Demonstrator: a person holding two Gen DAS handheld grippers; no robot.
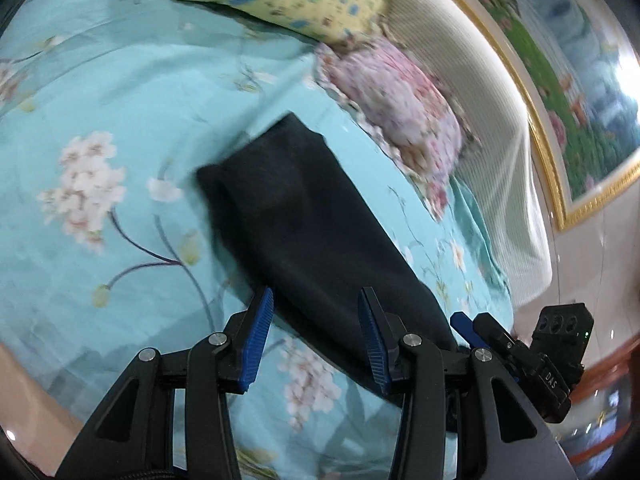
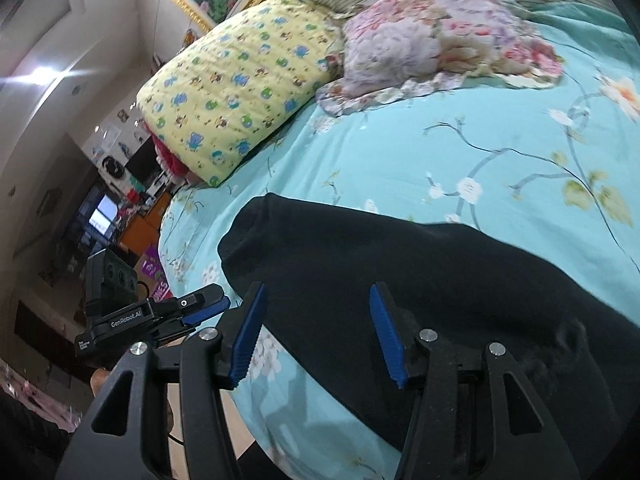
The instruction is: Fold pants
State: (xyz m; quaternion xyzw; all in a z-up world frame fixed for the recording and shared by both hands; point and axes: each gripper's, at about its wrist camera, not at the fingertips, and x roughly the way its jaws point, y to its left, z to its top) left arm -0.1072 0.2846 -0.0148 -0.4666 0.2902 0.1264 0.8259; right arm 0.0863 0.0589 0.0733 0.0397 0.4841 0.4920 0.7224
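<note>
Pants (image 1: 304, 216), black and already doubled into a long strip, lay on the teal floral bedsheet (image 1: 100, 92) below the yellow pillow (image 2: 236, 80). Both the left gripper (image 1: 316, 336) and right gripper (image 2: 316, 332) hovered over the near end with jaws roughly half apart and empty. I judged 1 fold remained, so the next move called for pinching that near end.

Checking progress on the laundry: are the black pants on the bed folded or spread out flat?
Folded, at least partly: the black pants lie as one narrow band with a rounded doubled end on the floral bedsheet. Their near end runs out of view.
</note>
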